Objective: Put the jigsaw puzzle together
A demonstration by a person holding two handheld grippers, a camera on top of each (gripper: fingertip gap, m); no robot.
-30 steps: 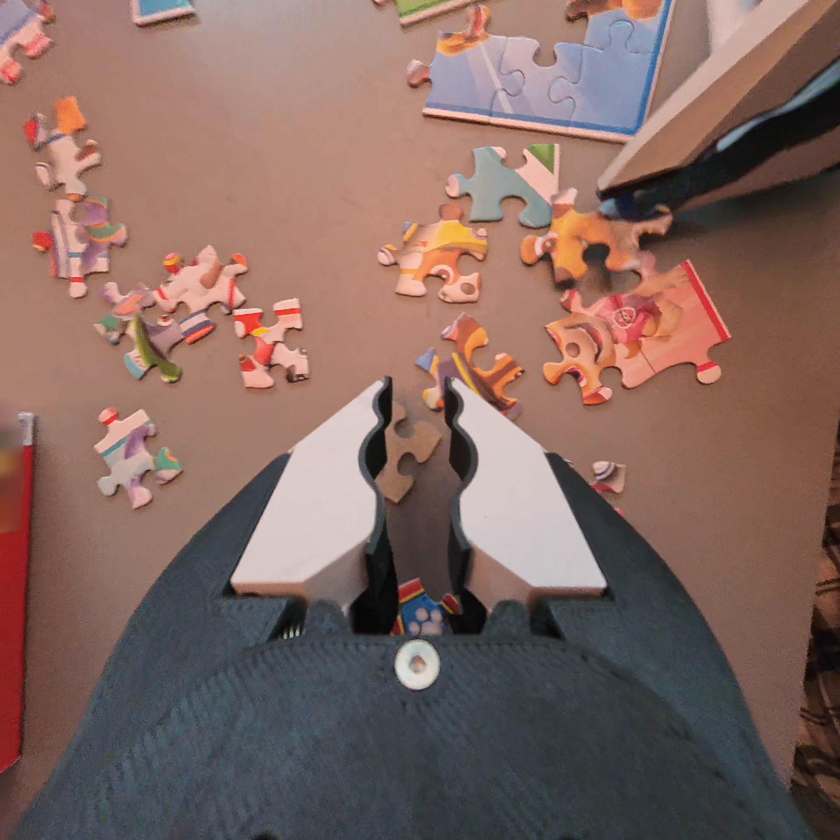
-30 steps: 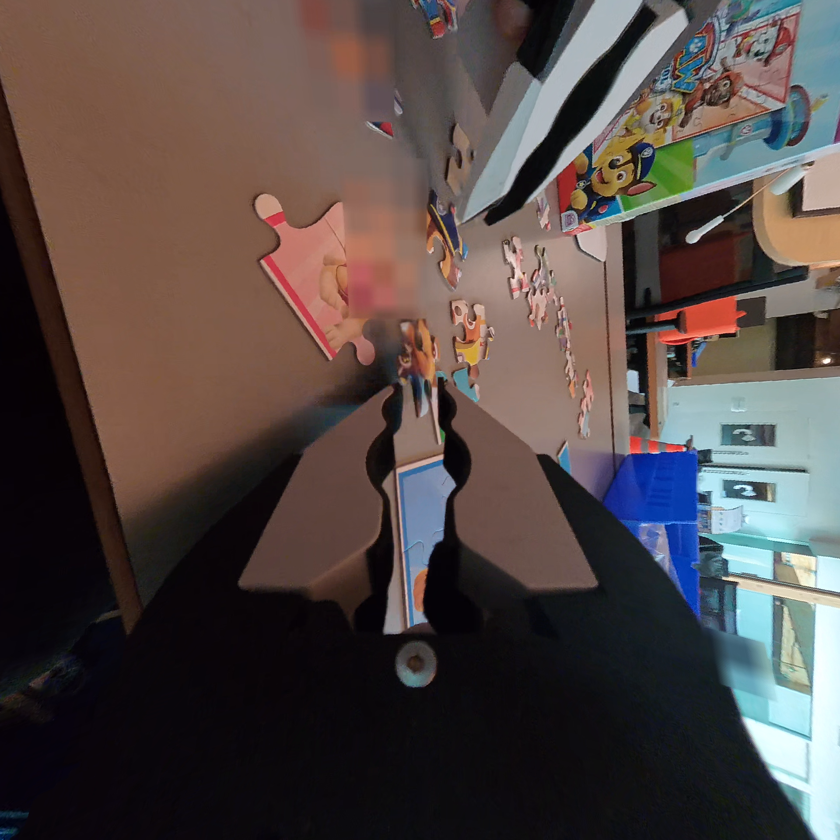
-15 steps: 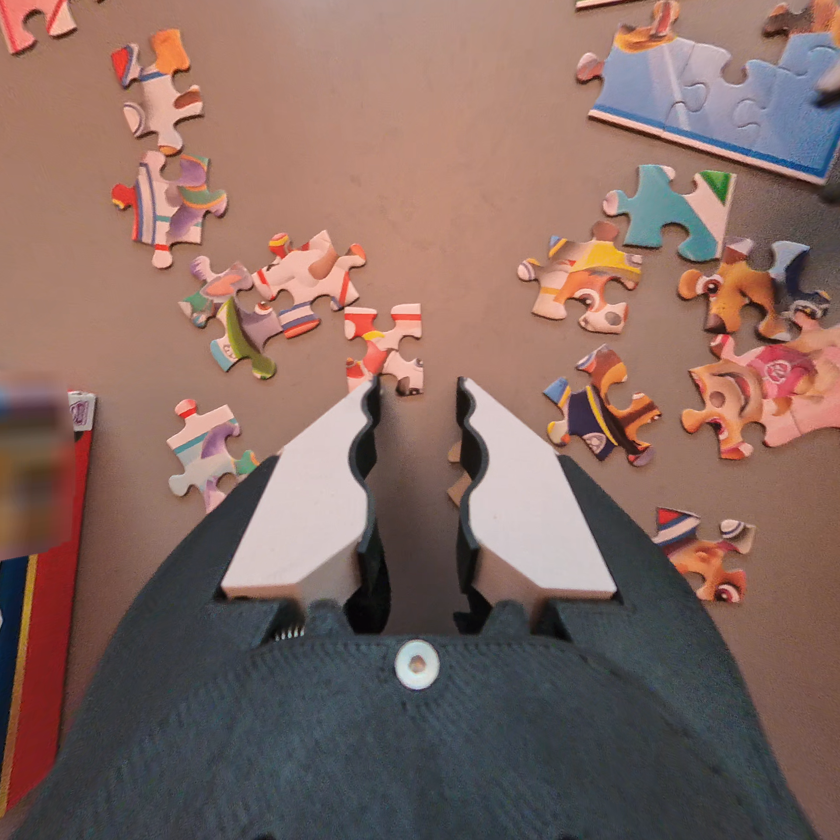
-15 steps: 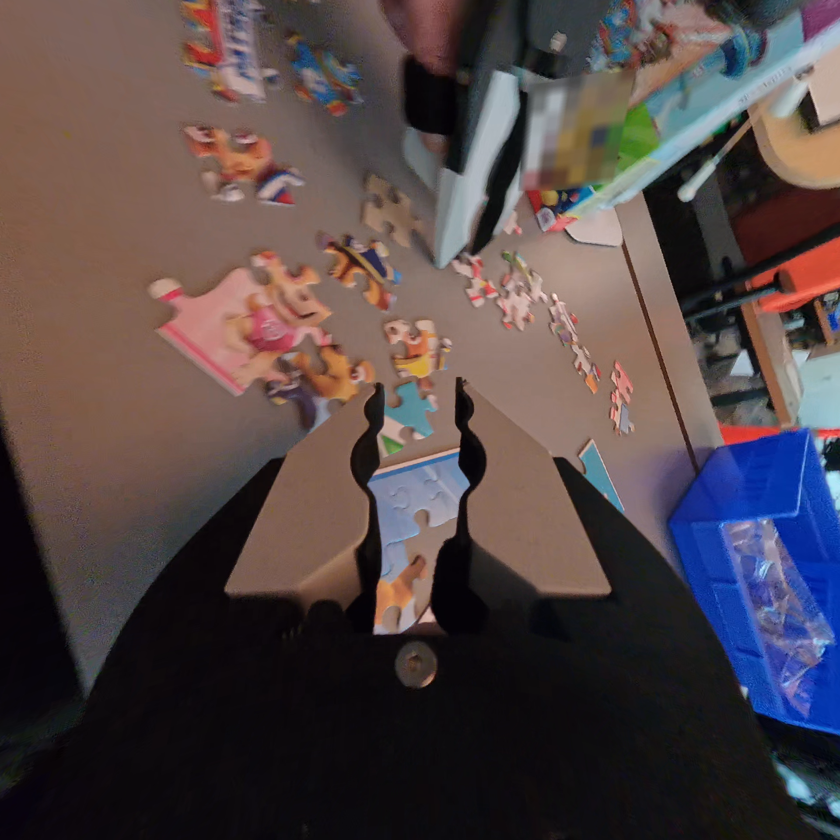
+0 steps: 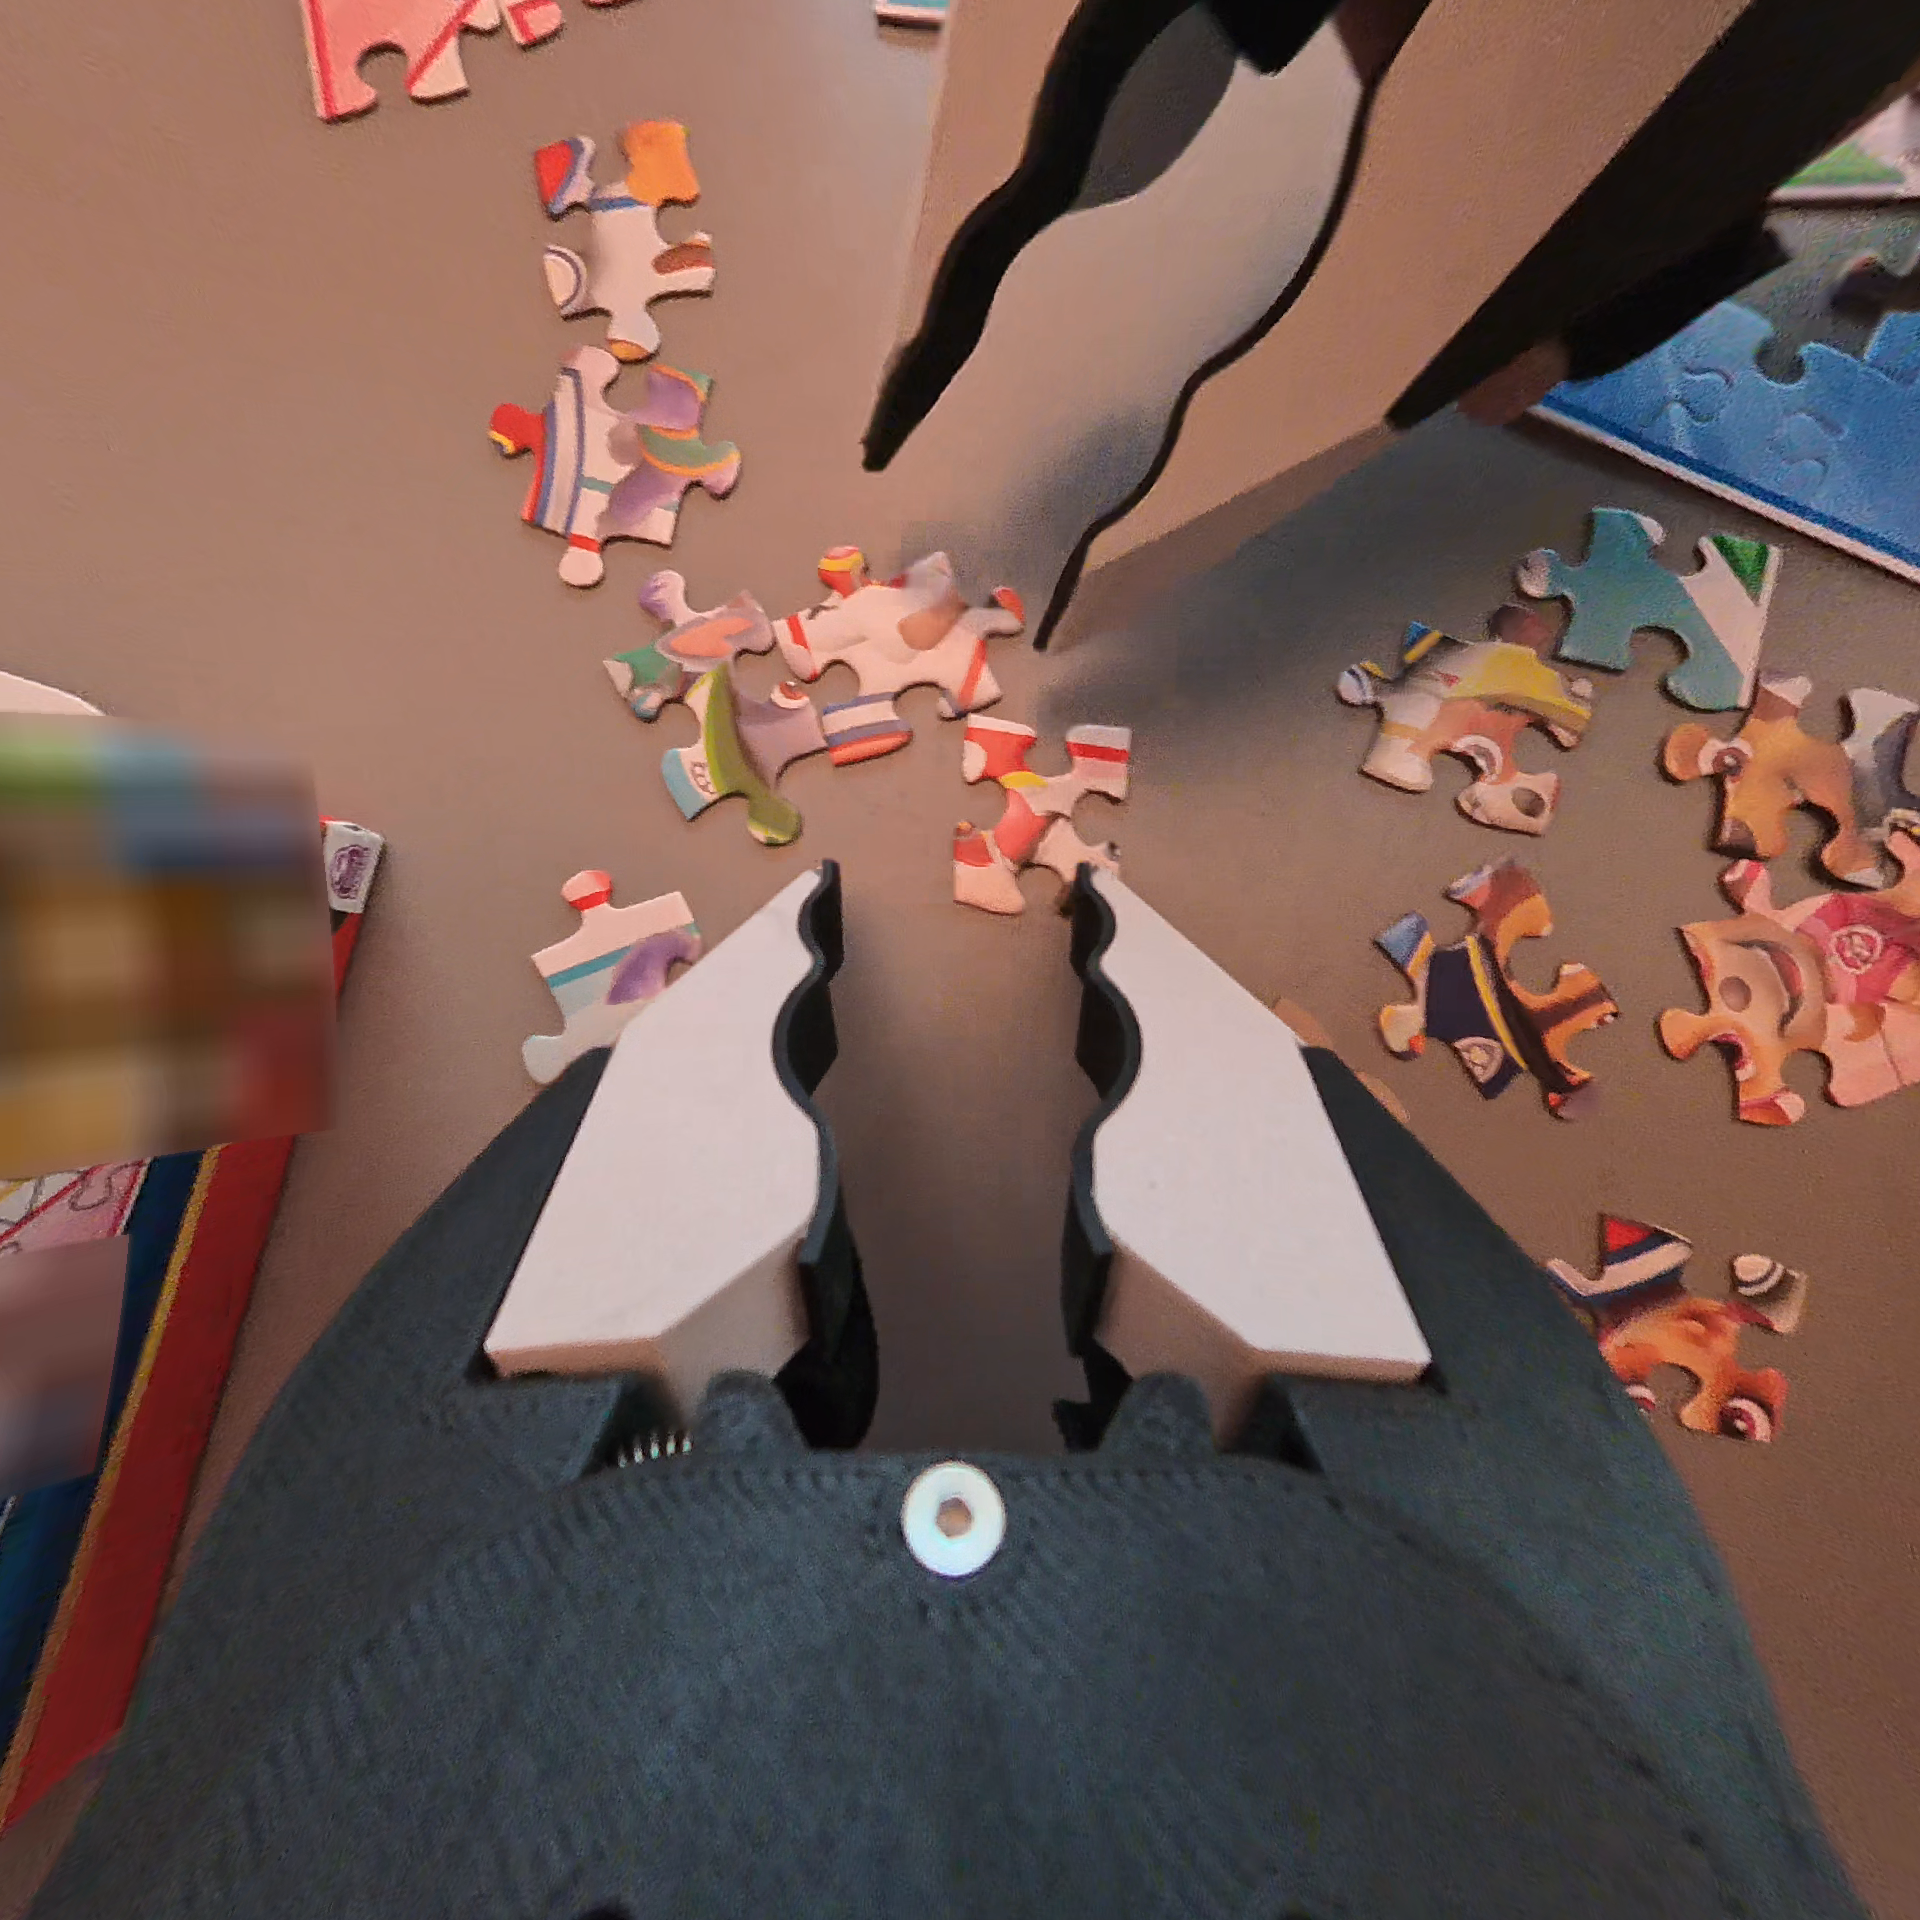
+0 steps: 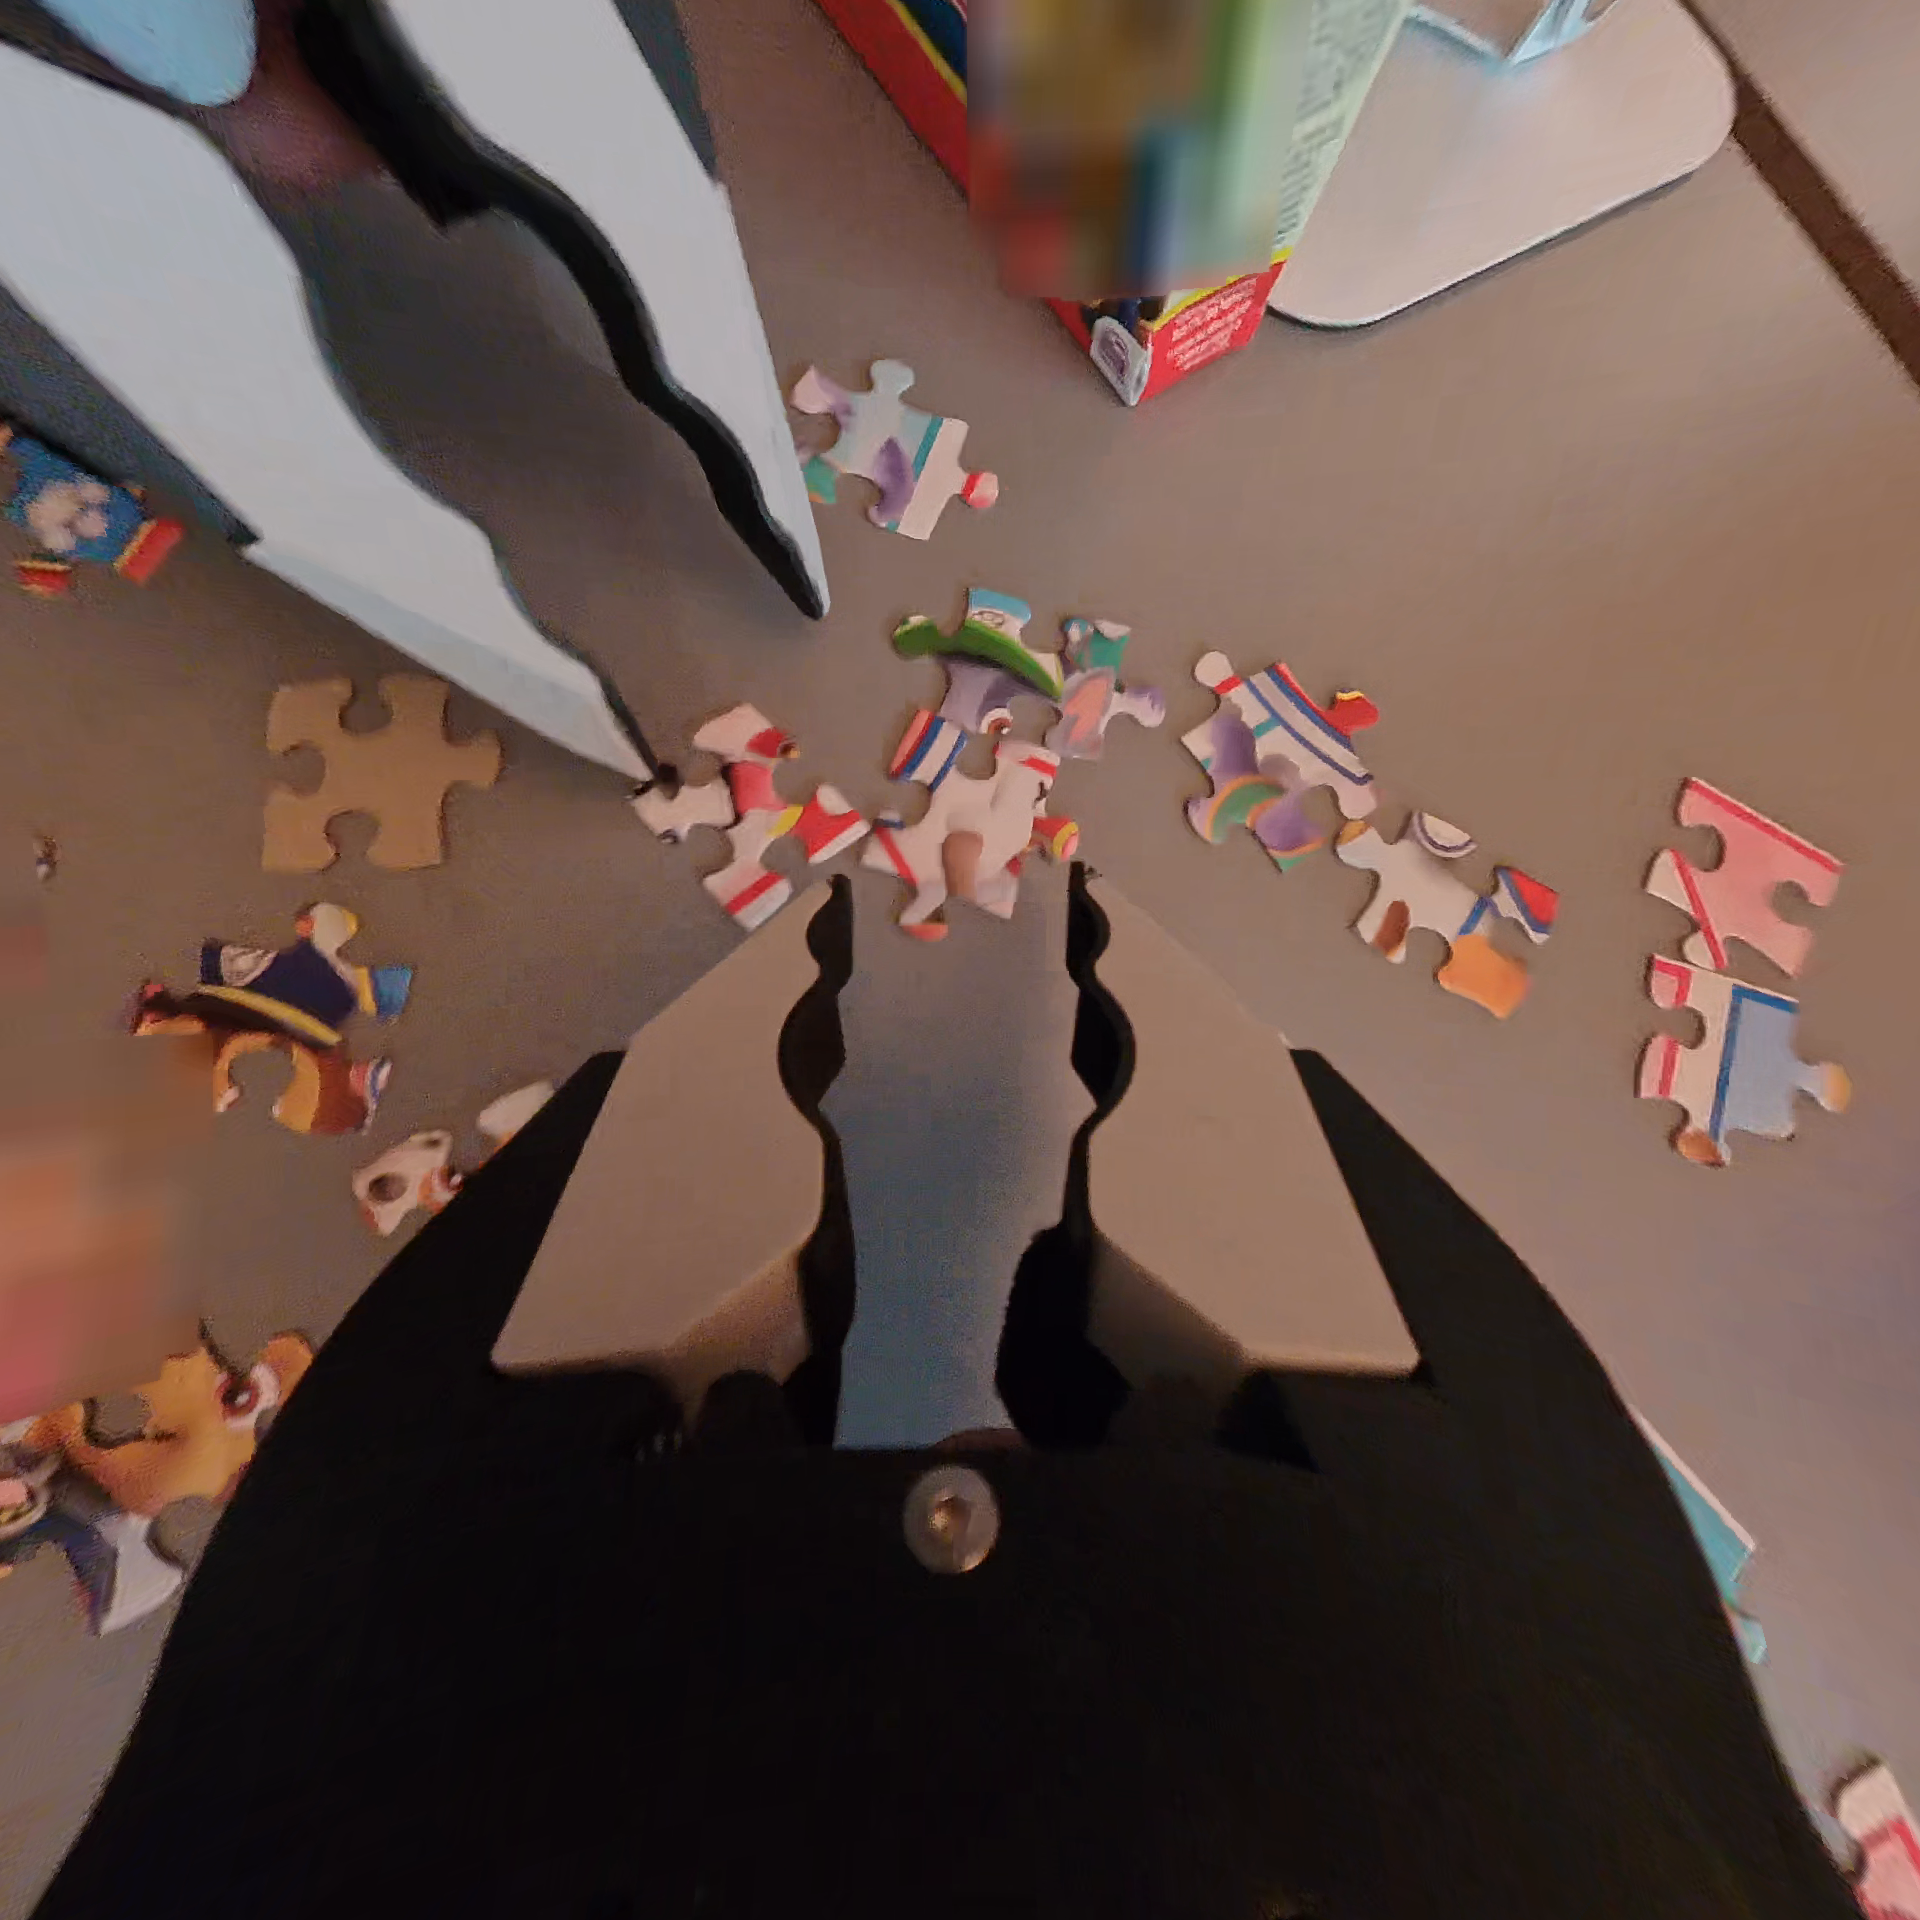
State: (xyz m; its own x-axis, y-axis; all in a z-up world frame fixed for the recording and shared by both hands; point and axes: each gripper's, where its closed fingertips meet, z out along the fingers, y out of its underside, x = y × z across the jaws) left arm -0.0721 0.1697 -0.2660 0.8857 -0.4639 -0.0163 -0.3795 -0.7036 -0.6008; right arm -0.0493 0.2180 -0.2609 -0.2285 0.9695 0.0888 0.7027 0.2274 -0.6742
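Loose jigsaw pieces lie face up on the brown table (image 5: pixel 312 468). My left gripper (image 5: pixel 956 894) is open and empty, low over the table, its tips just short of a red-and-white piece (image 5: pixel 1039 810). My right gripper (image 5: pixel 956 551) reaches in from the far side, open, its tips beside a white piece (image 5: pixel 904 644). In the right wrist view my right gripper (image 6: pixel 956 894) is open and empty right behind that white piece (image 6: pixel 966 842). The left gripper (image 6: pixel 738 691) faces it, one fingertip (image 6: pixel 649 764) at the red-and-white piece (image 6: pixel 758 810).
A joined blue puzzle section (image 5: pixel 1766 436) lies far right. Character pieces (image 5: pixel 1496 997) are spread on the right. A face-down brown piece (image 6: pixel 374 769) lies beside the left gripper. The red puzzle box (image 6: pixel 1174 332) and a white rounded slab (image 6: pixel 1507 156) stand behind the cluster.
My left gripper moved left, leaving the face-down piece behind, and opened wider. My right gripper swung from the blue section over to the white cluster and now faces the left one.
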